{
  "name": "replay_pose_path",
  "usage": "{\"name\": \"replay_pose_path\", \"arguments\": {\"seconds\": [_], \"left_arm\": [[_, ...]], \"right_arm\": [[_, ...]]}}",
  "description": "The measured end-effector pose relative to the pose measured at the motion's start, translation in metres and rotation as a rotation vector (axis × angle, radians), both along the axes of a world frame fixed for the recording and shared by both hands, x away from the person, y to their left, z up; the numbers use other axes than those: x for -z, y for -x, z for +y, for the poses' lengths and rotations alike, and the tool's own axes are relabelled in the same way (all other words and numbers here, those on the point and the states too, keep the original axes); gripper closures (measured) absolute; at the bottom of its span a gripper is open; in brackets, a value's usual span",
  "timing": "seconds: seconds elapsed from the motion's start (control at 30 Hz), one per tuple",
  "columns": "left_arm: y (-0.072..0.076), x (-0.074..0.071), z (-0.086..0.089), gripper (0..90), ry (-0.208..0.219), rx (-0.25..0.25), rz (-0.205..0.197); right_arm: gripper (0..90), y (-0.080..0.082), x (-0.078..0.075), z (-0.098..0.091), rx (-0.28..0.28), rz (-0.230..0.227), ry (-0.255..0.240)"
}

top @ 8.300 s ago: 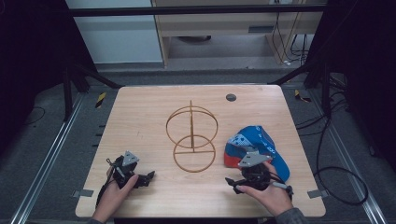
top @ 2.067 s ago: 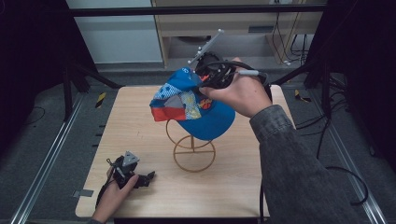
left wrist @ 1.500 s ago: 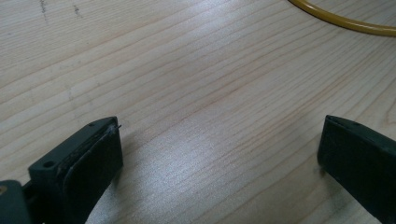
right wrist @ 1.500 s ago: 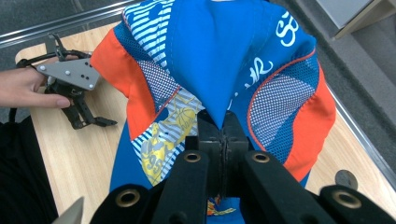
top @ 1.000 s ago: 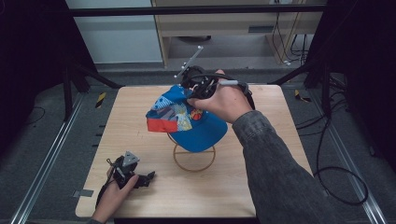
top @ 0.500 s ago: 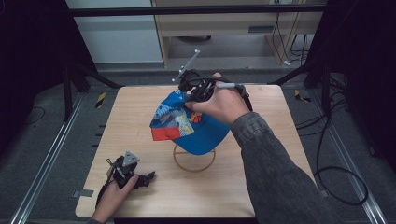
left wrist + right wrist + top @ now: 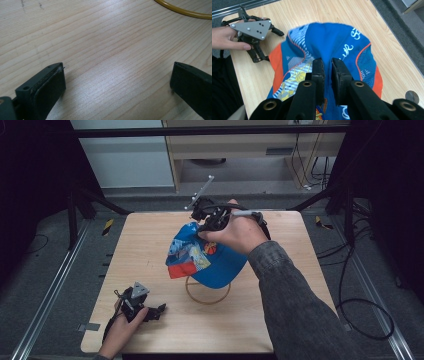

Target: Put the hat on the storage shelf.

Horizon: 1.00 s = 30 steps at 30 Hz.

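Tabletop (image 7: 150, 245) stand (image 7: 207, 292) mostly hidden under cap (image 7: 210, 257); right hand-held gripper (image 7: 327, 66) just easing narrowly open, left (image 7: 117, 82) wide.

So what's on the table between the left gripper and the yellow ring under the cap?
Nothing: the left gripper view shows bare wooden table between the left gripper and the ring.

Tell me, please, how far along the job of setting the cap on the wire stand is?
Nearly done: the cap already sits over the wire stand. In hand: the right gripper has just begun opening, a gap showing between its fingers. Left: draw it clear. The left gripper rests open on the table.
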<state>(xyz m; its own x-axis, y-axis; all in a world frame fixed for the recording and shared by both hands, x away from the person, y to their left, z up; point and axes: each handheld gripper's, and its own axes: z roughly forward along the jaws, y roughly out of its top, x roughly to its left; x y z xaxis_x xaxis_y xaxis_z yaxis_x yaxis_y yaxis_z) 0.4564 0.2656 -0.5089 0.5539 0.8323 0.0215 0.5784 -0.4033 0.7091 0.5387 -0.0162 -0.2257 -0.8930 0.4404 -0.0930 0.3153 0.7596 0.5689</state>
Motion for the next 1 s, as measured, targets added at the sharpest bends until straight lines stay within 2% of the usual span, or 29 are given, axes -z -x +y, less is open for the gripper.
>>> {"name": "replay_pose_path", "arguments": {"seconds": [0.53,1.0], "left_arm": [[0.0,0.0001,-0.0002,0.0,0.003,-0.002,-0.001],[-0.0001,0.0001,0.0,0.0,0.001,-0.001,-0.002]], "right_arm": [[74.9,0.0019,-0.0006,-0.0058,0.005,0.0,-0.019],[61.8,0.0077,-0.003,-0.0068,0.009,-0.002,-0.025]]}}
